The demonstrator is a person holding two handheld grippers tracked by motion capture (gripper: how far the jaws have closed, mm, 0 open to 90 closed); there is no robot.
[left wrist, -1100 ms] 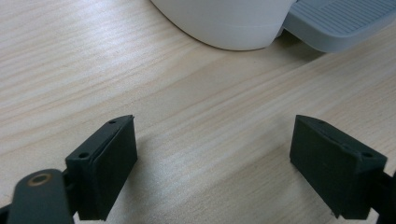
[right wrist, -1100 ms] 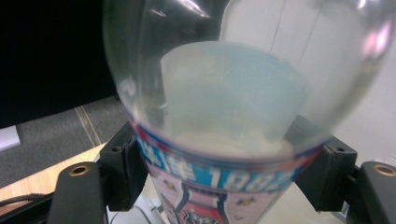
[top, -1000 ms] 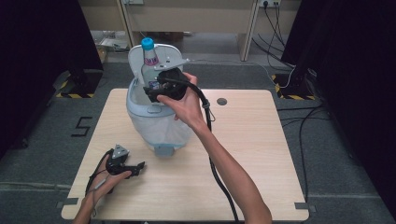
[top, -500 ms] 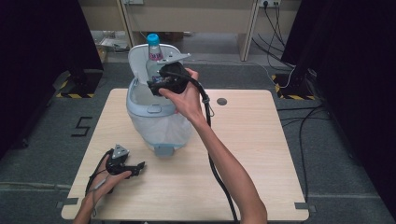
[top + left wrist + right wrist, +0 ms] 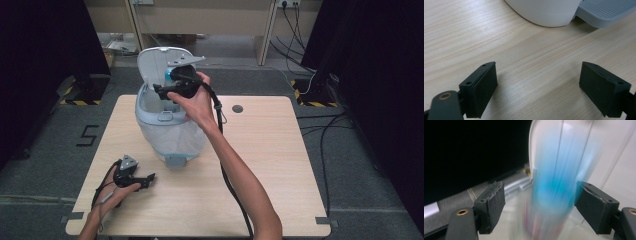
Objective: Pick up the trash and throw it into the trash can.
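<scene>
**Dropping the bottle into the open bin: release in progress**

Right gripper [image 5: 165,82] hangs over the mouth of the bin [image 5: 170,135], at the far-left part of the table [image 5: 280,165]. It sits there so the bottle [image 5: 168,75] goes straight down past the rim, not onto the wood.

Lid [image 5: 155,65] stands upright at the far side of the bin, so the opening is free. It also acts as a backstop behind the bottle.

In the right gripper view the bottle [image 5: 559,182] is a vertical blue-and-clear smear between the two jaws, with the white inside of the lid [image 5: 614,157] behind it. The jaws stand apart and have just been opening. The bottle is between them, but the pads do not look pressed on it: there is a clear gap at the left pad, and the right edge is too blurred to call. Judgement: the smear means it is let go and dropping, or about to.

In the high view just the blue top shows, above the rim and tucked behind the gripper, so the bottle is not yet down inside.

Left gripper [image 5: 147,181] is parked low on the near-left of the table, well apart from the drop. Its jaws are wide apart with nothing between them, bare wood below [image 5: 537,82]. It faces the bin base [image 5: 544,12] and the grey pedal [image 5: 606,12], idle; likely kept out of the right arm's way.

Risk: the bottle clips the rim.
</scene>
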